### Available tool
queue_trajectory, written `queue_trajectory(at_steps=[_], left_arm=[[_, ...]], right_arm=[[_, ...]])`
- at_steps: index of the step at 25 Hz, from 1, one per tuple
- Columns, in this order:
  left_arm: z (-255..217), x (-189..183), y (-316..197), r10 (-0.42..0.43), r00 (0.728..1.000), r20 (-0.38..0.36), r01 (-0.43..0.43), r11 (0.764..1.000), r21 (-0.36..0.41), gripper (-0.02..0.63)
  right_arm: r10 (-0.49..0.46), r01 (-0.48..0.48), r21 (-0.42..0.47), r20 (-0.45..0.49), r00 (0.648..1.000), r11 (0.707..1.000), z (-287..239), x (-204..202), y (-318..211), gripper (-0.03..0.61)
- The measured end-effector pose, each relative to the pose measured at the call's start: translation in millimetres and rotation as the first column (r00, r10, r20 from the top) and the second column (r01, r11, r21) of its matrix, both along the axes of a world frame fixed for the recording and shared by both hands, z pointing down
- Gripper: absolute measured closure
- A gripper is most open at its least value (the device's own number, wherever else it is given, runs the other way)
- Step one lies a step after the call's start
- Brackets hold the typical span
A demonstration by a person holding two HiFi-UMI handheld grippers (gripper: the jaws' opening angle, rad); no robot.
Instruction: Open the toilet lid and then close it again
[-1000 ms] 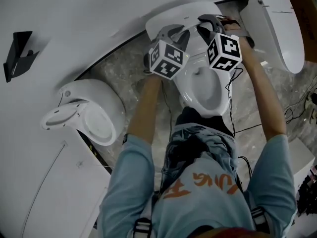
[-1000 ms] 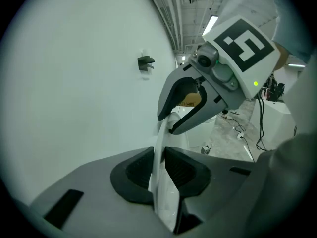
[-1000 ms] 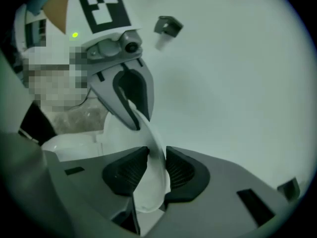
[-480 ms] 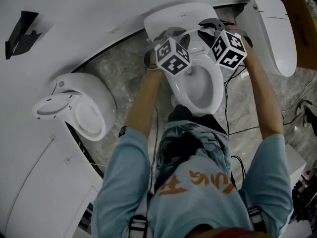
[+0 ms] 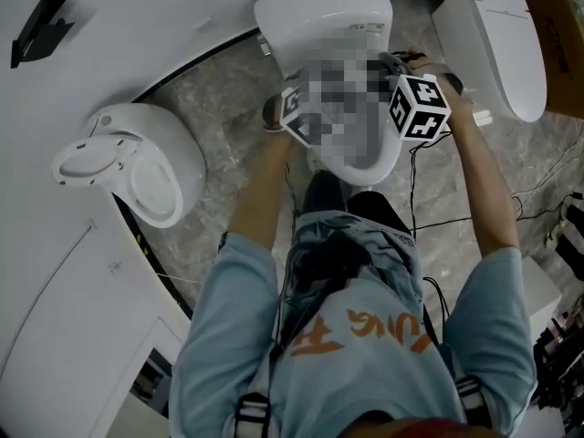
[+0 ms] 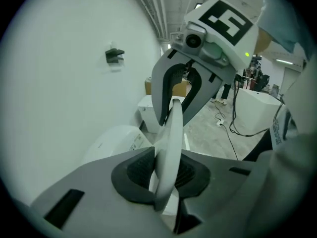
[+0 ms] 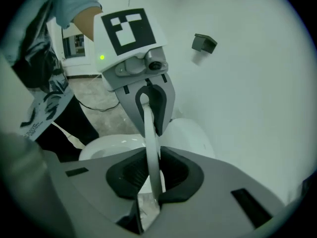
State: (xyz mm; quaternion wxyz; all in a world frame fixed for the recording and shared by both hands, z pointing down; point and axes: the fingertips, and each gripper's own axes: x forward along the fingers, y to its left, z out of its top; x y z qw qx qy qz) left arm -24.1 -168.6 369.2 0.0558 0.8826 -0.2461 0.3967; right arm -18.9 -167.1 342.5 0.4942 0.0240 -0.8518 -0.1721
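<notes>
Gripping the toilet lid (image 6: 170, 133) from both sides: clamping one side edge in the left gripper (image 6: 166, 175) and the other side edge in the right gripper (image 7: 153, 177). Pressing both sets of pads right on the thin white edge. Just now squeezing the right jaws tighter on that edge.

Holding the lid partway up, between the tank (image 5: 324, 12) behind and the bowl (image 7: 111, 145) in front. Probably doing the second half of the job, bringing the lid down to shut it, judging by the hands sitting out over the bowl and away from the tank. Not being fully sure of that, though.

Showing only the lid's skinny edge to each gripper camera. Running its long way from the hinge end, down at the back by the tank, up to the free front end. Pointing that free end upward and seeming to lean a little toward the bowl. Facing one flat side to the bowl and the other to the tank. Hiding under a blurry patch in the head view.

Next, needing both hands moving together at the same speed and gripping tight. Lowering slowly until lying flat on the seat, with no dropping or banging. Then letting go.
</notes>
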Motion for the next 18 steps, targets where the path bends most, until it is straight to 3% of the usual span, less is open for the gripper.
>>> queue_trajectory(at_steps=[2, 5, 9, 13, 18], left_arm=[[7, 9, 30, 0.001, 1.000, 0.005, -0.001, 1.000, -0.003, 0.529], [20, 21, 68, 0.003, 0.999, 0.051, -0.004, 1.000, 0.017, 0.515], [43, 36, 110, 0.067, 0.988, 0.138, -0.070, 0.997, 0.020, 0.475], [68, 49, 151, 0.123, 0.962, 0.243, -0.133, 0.991, 0.023, 0.449], [94, 57, 182, 0.134, 0.946, 0.294, -0.145, 0.989, 0.013, 0.409]], right_arm=[[-0.014, 0.016, -0.047, 0.033, 0.999, 0.999, 7, 9, 31, 0.512], [-0.030, 0.032, -0.043, 0.055, 0.998, 0.999, 21, 22, 69, 0.500], [-0.061, 0.065, -0.084, 0.047, 0.997, 0.994, 44, 37, 113, 0.454], [-0.118, 0.119, -0.061, 0.016, 0.993, 0.991, 70, 50, 153, 0.431], [-0.133, 0.133, -0.017, -0.007, 0.991, 0.991, 100, 57, 185, 0.406]])
